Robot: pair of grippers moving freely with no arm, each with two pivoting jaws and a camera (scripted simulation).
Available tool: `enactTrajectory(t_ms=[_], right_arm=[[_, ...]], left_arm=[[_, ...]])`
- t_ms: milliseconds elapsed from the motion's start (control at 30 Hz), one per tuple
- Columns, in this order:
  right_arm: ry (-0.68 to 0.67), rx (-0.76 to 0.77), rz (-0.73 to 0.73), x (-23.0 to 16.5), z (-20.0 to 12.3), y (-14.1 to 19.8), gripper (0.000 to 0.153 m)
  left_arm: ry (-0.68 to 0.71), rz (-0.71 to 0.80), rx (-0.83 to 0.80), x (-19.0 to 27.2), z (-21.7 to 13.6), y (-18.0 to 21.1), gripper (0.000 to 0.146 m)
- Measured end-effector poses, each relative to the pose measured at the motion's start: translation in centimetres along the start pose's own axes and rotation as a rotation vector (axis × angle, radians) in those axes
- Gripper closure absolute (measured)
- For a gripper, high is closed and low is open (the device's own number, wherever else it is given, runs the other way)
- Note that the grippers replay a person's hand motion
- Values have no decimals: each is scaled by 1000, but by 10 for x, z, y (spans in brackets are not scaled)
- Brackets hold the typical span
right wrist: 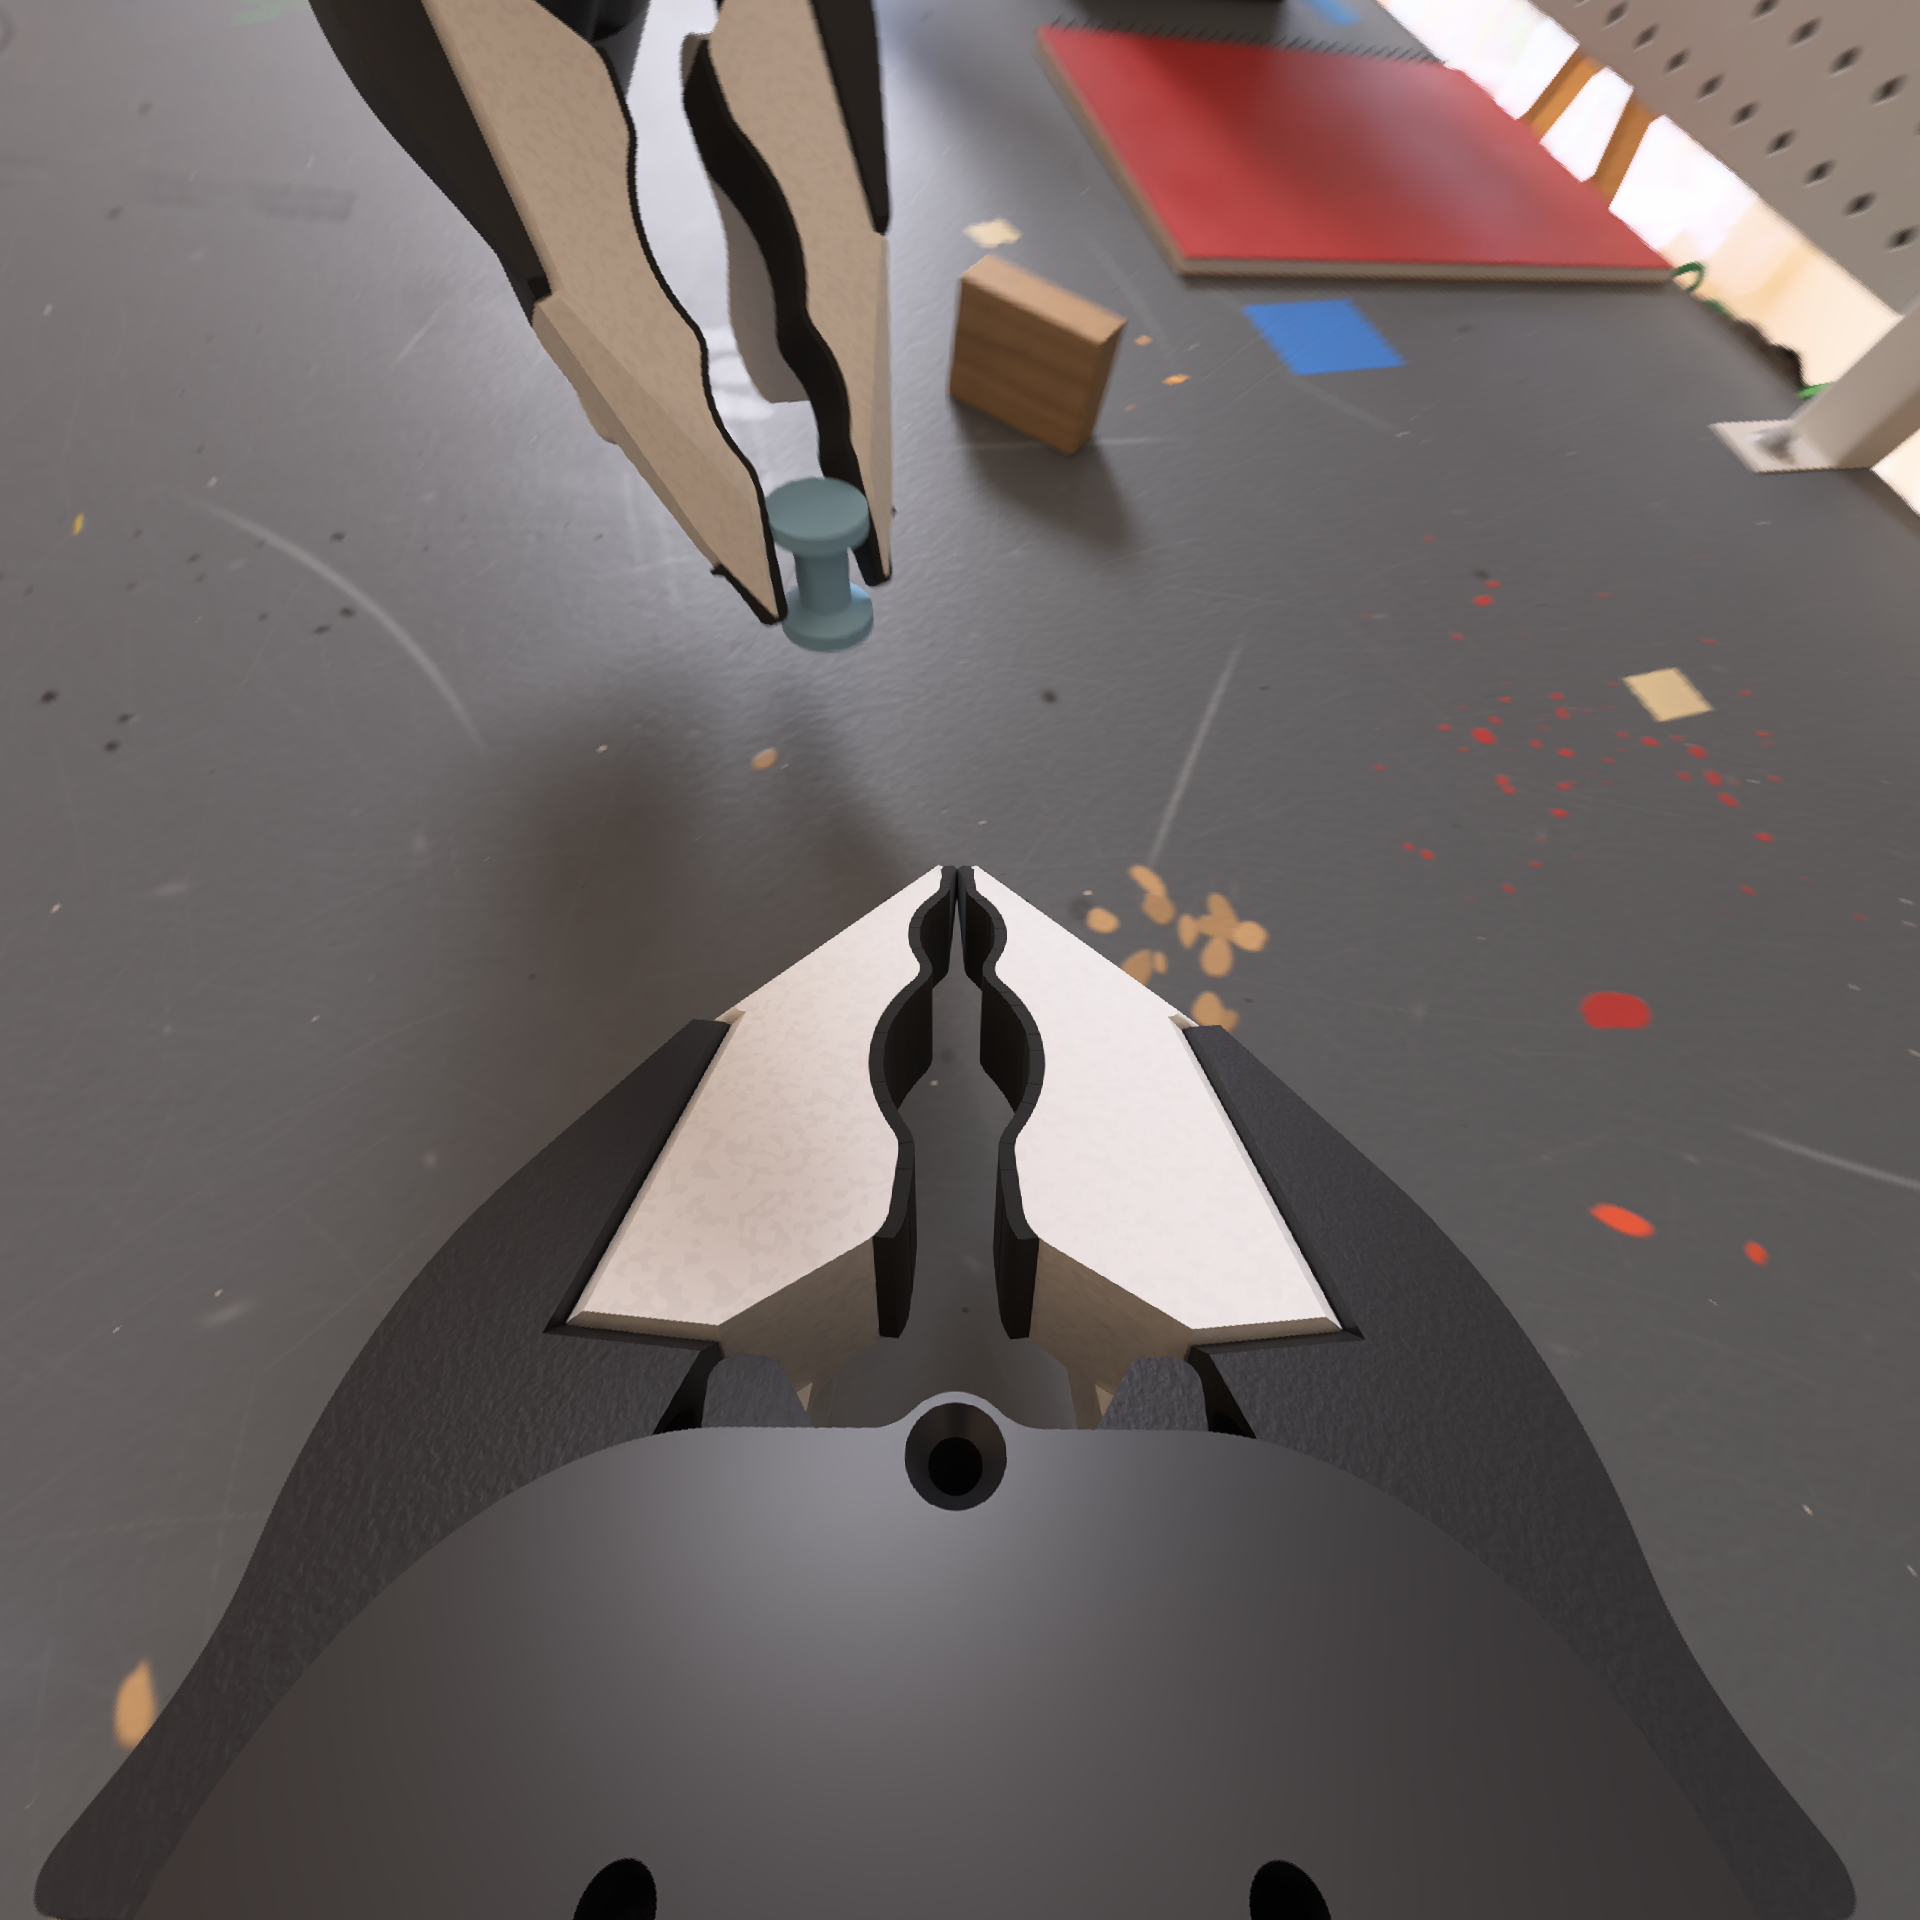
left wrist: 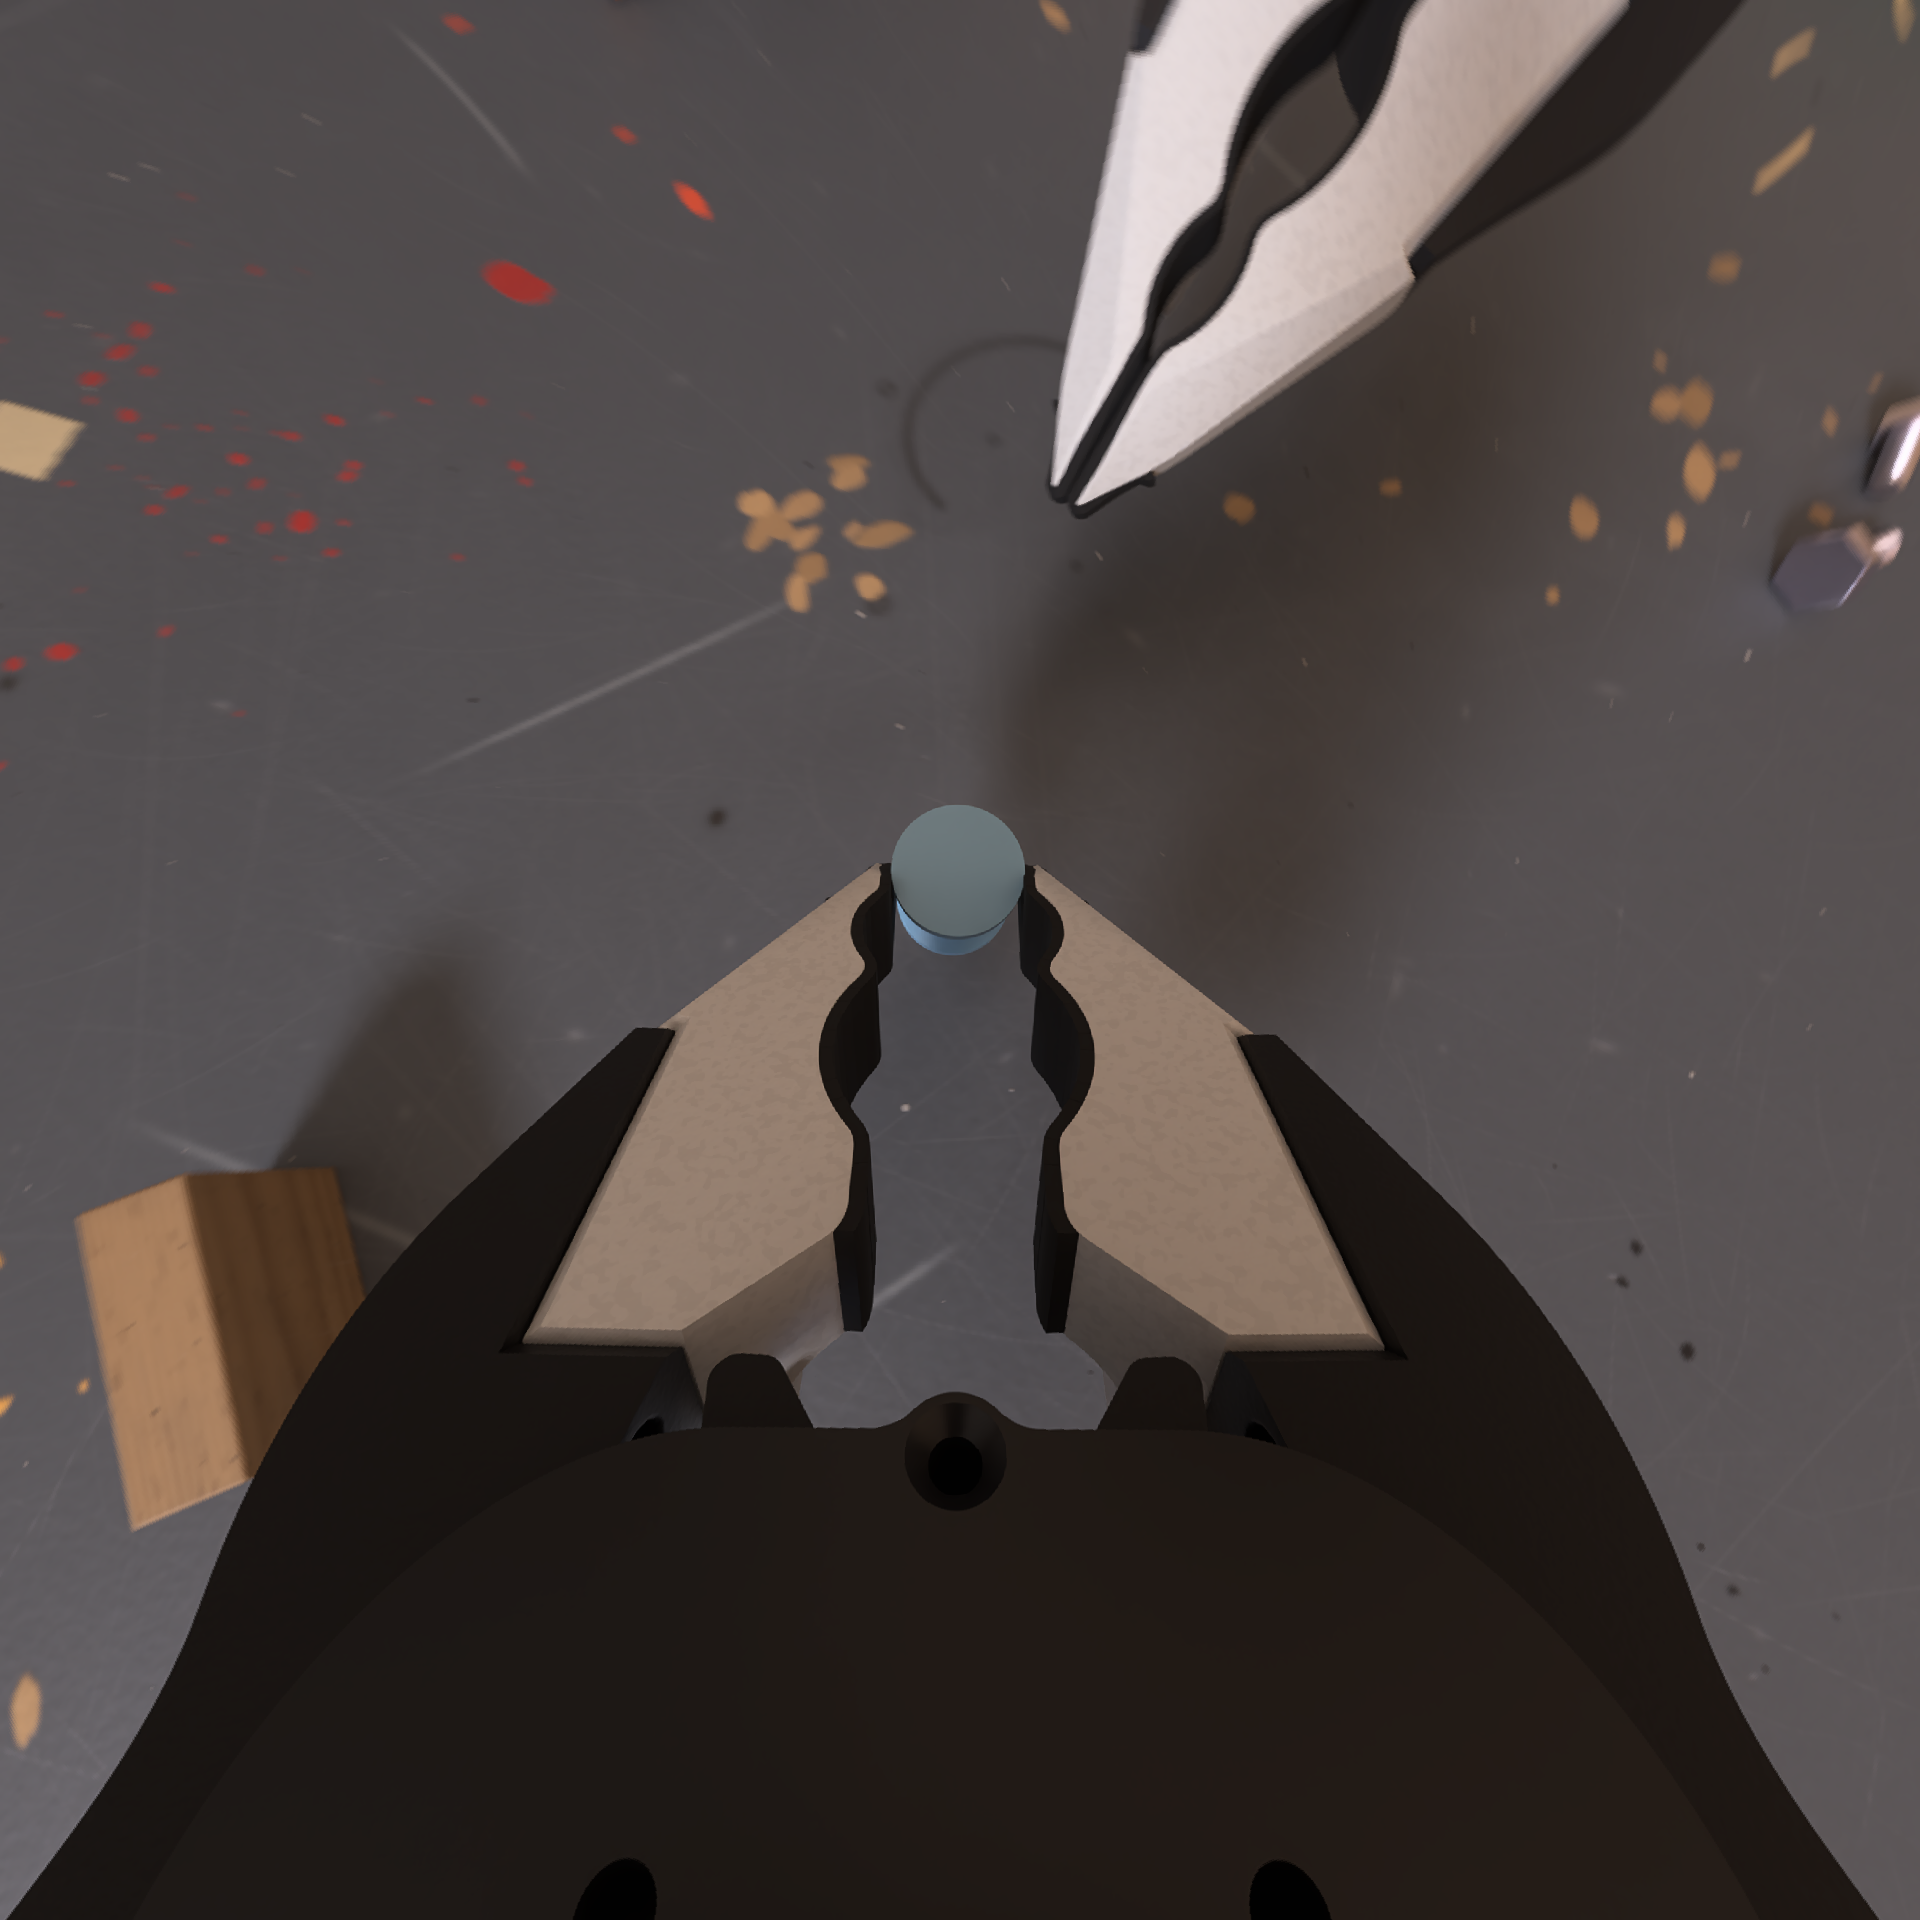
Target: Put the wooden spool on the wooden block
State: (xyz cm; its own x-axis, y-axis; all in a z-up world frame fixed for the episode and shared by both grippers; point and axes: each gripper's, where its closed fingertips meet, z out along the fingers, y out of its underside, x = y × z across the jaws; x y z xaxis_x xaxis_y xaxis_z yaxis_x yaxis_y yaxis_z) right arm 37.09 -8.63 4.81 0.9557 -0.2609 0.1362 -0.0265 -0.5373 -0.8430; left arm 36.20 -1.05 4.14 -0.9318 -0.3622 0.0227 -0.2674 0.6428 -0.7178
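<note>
My left gripper (left wrist: 957,878) is shut on a small grey-blue spool (left wrist: 957,871), gripped at the fingertips and held upright above the grey table. The right wrist view shows the same spool (right wrist: 823,566) between the left gripper's fingertips (right wrist: 826,587), clear of the surface. The wooden block (left wrist: 203,1330) lies on the table to the lower left of my left gripper; in the right wrist view the block (right wrist: 1034,351) sits behind and right of the spool. My right gripper (right wrist: 956,873) is shut and empty, low over the table; it also shows in the left wrist view (left wrist: 1075,488).
A red board (right wrist: 1340,156) lies at the far right beside a pegboard wall (right wrist: 1766,94). A blue patch (right wrist: 1322,335) marks the table. Metal bolts (left wrist: 1829,566) lie at the right edge. Paint spatter and scratches mark the grey table (left wrist: 520,831).
</note>
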Motion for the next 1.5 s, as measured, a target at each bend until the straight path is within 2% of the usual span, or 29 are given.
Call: enactTrajectory(t_ms=[100, 233, 467, 567, 800, 1100, 1333, 1500], right_arm=[[56, 60, 39, 15, -8, -5, 153], [126, 150, 111, 35, -22, -11, 153], [164, 295, 244, 55, -43, -19, 153], [181, 306, 251, 58, -46, -20, 153], [187, 305, 242, 58, -43, -19, 151], [234, 346, 299, 74, -54, -13, 152], [244, 363, 321, 78, -57, -11, 151], [246, 369, 326, 79, -58, -11, 151]], left_arm=[[-15, -66, 87, -17, -12, -5, 123], [-65, -113, 125, -38, -19, -1, 123], [-106, -152, 181, -57, -27, 1, 123], [-156, -151, 203, -68, -32, 3, 123], [-179, -184, 255, -81, -42, 4, 123], [-247, -217, 293, -105, -64, 10, 123], [-289, -265, 288, -126, -75, 29, 123], [-248, -311, 324, -129, -73, 32, 123]])
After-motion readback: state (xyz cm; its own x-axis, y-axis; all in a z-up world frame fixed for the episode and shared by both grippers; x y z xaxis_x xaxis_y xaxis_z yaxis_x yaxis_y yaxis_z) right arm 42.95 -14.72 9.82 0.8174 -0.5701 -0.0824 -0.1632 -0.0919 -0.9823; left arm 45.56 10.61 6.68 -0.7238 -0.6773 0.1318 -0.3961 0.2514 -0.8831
